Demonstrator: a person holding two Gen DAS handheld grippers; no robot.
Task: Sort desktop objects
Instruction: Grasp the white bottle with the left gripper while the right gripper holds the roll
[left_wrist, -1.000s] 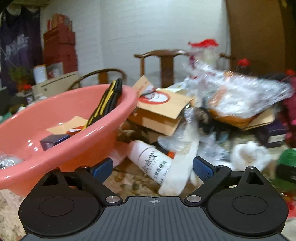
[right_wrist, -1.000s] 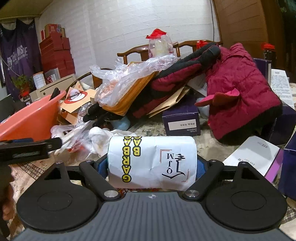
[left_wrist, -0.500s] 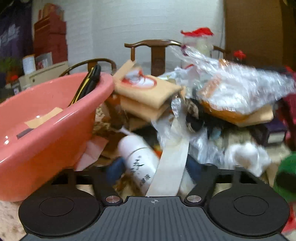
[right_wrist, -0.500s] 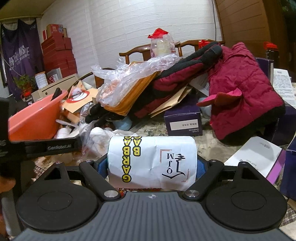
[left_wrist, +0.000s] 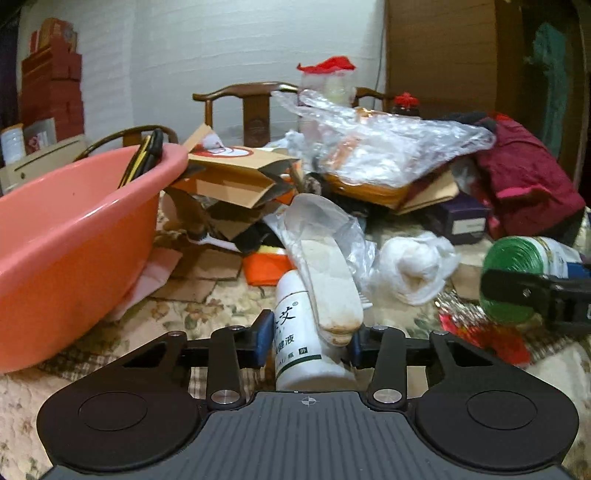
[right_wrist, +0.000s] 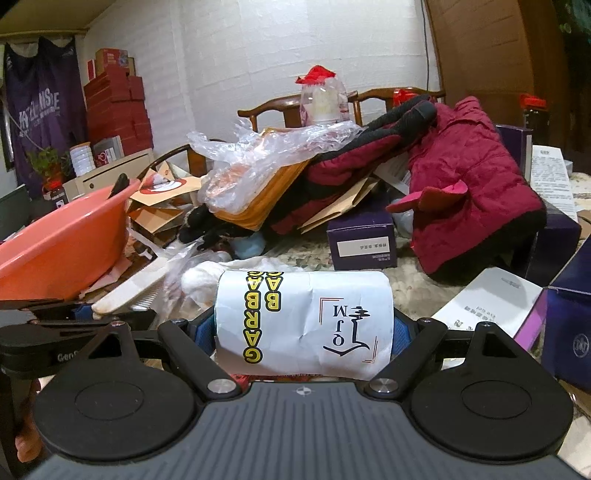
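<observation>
The left gripper (left_wrist: 306, 341) is closing its fingers around the white bottle (left_wrist: 301, 338), an insole (left_wrist: 328, 280) overlapping; the right gripper (right_wrist: 303, 325) is gripping the garbage-bag roll (right_wrist: 303, 321). Next probably: the pink basin (left_wrist: 74, 229), leftward.

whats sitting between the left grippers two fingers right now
In the left wrist view, a white bottle lies between the left gripper fingers, with a white shoe insole resting across it.
</observation>
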